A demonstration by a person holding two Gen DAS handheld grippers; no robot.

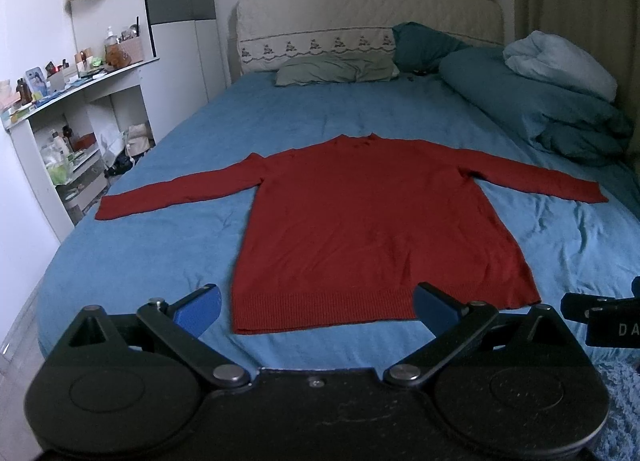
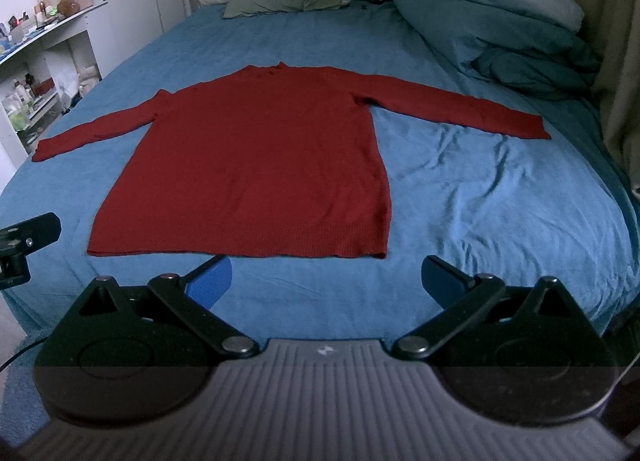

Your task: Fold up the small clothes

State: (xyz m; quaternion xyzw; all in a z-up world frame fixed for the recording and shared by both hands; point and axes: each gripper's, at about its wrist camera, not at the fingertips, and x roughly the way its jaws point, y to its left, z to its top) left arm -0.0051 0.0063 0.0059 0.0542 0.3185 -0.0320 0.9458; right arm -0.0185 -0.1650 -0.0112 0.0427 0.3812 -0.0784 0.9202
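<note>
On the blue bed sheet (image 1: 168, 165), a red sweater (image 1: 360, 221) lies flat with sleeves spread, apparently ready for folding, while the left gripper (image 1: 316, 301) and right gripper (image 2: 326, 275) hover near its hem, both spread wide, holding nothing.

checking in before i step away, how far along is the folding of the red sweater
Done: the red sweater lies flat on the blue bed sheet, sleeves spread out. In hand: nothing; the left gripper and right gripper are both open, short of the hem. Left: every fold, as no sleeve or hem is turned in.
</note>
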